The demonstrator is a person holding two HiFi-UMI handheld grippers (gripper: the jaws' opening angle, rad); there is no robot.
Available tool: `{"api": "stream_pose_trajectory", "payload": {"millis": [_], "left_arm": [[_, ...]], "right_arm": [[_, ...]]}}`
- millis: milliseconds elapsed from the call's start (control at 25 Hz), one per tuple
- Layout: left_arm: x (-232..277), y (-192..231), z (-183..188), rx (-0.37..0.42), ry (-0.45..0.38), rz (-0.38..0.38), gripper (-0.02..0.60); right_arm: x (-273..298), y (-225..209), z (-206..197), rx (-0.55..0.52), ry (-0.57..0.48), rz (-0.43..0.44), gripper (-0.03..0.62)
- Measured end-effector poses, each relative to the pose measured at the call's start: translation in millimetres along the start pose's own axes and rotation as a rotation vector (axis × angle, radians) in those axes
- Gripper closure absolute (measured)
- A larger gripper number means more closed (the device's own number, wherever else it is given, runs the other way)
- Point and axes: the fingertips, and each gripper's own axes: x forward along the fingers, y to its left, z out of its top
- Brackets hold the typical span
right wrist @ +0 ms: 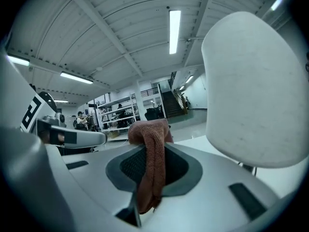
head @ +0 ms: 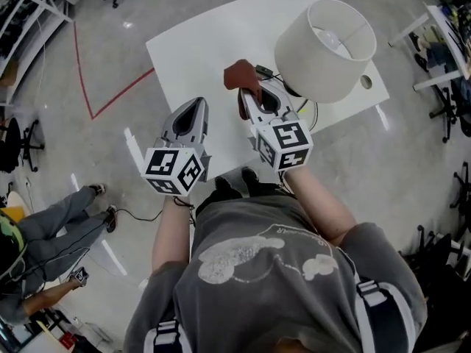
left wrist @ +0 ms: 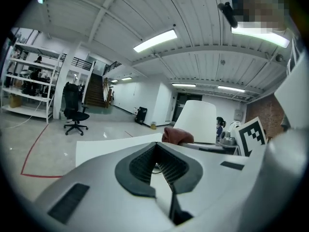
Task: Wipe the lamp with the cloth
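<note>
Right gripper (head: 245,95) clamps the rust-brown cloth (head: 239,73) with 1 fold left proud of its tips, near the lamp (head: 324,50) on the white table (head: 199,46), presumably as the wiping face; left gripper (head: 197,106), jaws together on nothing, hangs clear.

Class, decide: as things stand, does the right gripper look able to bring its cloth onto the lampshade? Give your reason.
Probably yes. The right gripper, shut on the brown cloth, is just beside the white lampshade, and nothing stands between them.
</note>
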Motion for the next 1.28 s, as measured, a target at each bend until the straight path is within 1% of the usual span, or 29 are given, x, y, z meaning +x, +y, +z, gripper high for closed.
{"api": "stream_pose_trajectory", "payload": {"millis": [200, 400, 600, 880, 1280], "left_arm": [[-14.5, 3.7, -12.7, -0.020, 0.012, 0.053, 0.575], [-32.2, -2.2, -16.6, -0.019, -0.008, 0.063, 0.574], [-63.0, -7.3, -28.7, -0.032, -0.012, 0.074, 0.574], [-111.3, -21.1, -44.9, -0.047, -0.019, 0.075, 0.574], [-175.2, -71.1, -51.4, -0.019, -0.068, 0.043, 0.574]], "right_arm": [[-0.4, 8.3, -18.1, -0.001, 0.031, 0.042, 0.536], [-8.7, 25.4, -31.5, -0.042, 0.043, 0.073, 0.536], [-22.5, 48.6, -35.5, -0.081, 0.032, 0.097, 0.536], [-66.6, 80.8, -48.5, -0.105, 0.032, 0.094, 0.536], [-139.9, 115.0, -55.9, -0.135, -0.007, 0.078, 0.536]]}}
